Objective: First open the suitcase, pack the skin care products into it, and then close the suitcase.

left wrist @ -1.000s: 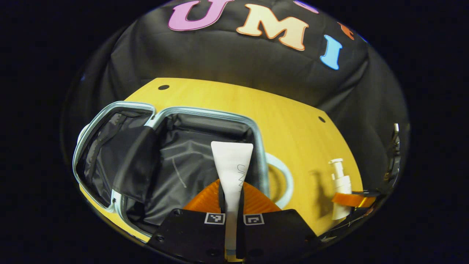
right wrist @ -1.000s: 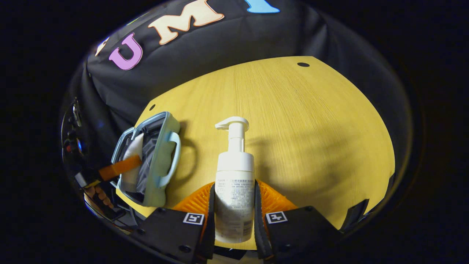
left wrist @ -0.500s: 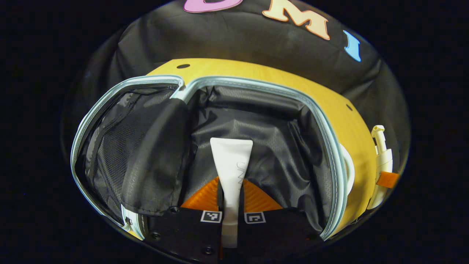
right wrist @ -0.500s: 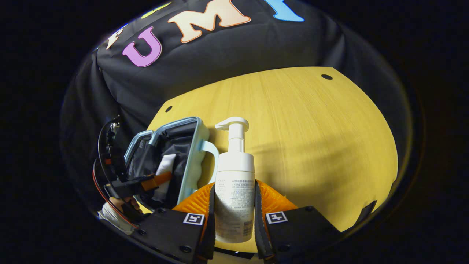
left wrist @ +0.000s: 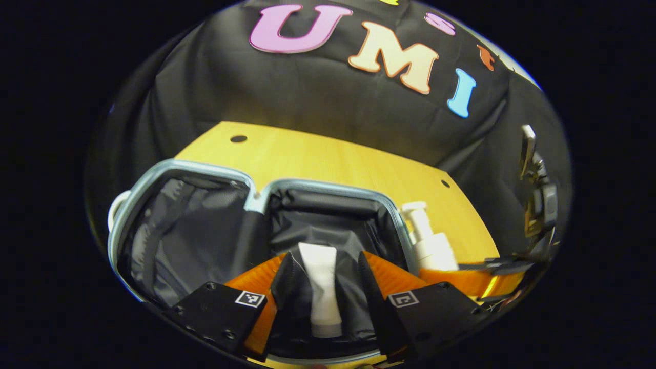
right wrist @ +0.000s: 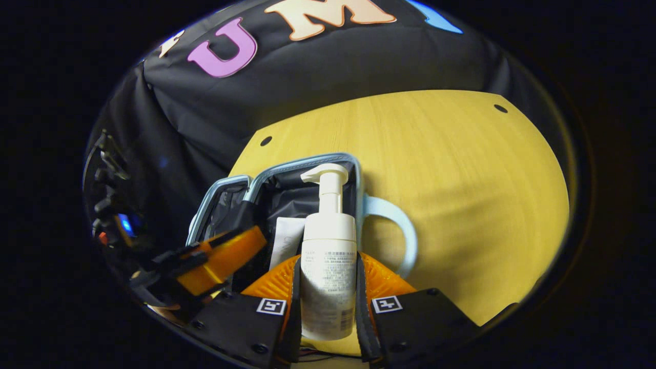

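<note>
Between the spread fingers of the left gripper (left wrist: 320, 300), a white tube (left wrist: 321, 287) lies loose on the dark lining, cap end nearest the camera; the jaws stand wide apart and touch nothing, so that claw is released. Just past it runs the pale blue rim of the open suitcase (left wrist: 328, 185), with its lid half folded out to the left in the left gripper view. Over at the right gripper (right wrist: 328, 302), both fingers are clenched on the body of a white pump bottle (right wrist: 328, 266), held upright with its nozzle on top. Behind the bottle, in the right gripper view, the suitcase gapes open, the tube showing pale inside it just left of the bottle. A light blue handle (right wrist: 394, 230) loops off the case's right side. Farther back stretches the yellow wooden table (right wrist: 451, 154), and beyond it hangs the black cloth wall (right wrist: 328, 77).
</note>
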### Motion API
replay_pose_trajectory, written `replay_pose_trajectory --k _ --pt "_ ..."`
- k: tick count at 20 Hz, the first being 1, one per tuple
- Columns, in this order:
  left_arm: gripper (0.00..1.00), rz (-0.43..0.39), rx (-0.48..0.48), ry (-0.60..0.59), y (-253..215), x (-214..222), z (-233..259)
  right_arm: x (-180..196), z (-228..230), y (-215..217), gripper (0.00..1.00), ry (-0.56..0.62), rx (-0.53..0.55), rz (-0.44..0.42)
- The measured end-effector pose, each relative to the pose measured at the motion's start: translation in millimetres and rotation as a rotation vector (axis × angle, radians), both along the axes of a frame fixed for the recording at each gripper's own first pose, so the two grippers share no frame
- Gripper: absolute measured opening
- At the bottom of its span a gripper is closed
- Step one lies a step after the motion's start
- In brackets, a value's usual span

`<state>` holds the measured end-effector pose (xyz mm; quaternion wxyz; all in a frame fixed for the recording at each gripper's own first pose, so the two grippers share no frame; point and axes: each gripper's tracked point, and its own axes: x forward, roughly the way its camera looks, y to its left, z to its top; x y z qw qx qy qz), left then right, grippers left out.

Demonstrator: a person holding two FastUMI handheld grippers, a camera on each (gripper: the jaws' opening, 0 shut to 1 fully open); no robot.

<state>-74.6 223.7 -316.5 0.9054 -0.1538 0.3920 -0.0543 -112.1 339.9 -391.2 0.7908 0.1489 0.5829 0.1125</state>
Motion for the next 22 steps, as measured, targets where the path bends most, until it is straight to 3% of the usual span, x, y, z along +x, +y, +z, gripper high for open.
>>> replay_pose_trajectory --k 2,3,6,10,13,15,16,20,21,22 --pt "0.82 0.054 0.027 -0.014 39 1 6 -4 -13 17 0.46 0.024 -0.013 0.016" --pt "0.77 0.086 0.038 -0.014 59 -3 4 -7 -19 21 0.46 0.037 -0.030 0.025" --pt "0.82 0.188 0.098 0.021 124 -18 -8 -16 -38 29 0.46 0.079 -0.089 0.046" --pt "0.78 0.319 0.125 0.043 195 -33 -16 -19 -50 29 0.46 0.098 -0.158 0.053" --pt "0.78 0.402 0.162 0.055 247 -40 -20 -18 -43 39 0.59 0.087 -0.129 0.069" --pt "0.78 0.449 0.192 0.057 285 -41 -19 -5 -30 47 0.94 0.019 -0.097 0.059" --pt "0.78 0.470 0.206 0.049 303 -40 -16 4 -19 46 1.00 -0.021 -0.090 0.057" --pt "0.78 0.508 0.246 0.090 356 -43 -28 30 8 21 0.99 -0.152 -0.112 0.036" --pt "0.82 0.513 0.251 0.101 364 -41 -38 32 13 15 0.99 -0.176 -0.119 0.033" --pt "0.78 0.526 0.261 0.121 372 -42 -47 33 18 8 0.96 -0.193 -0.127 0.027"
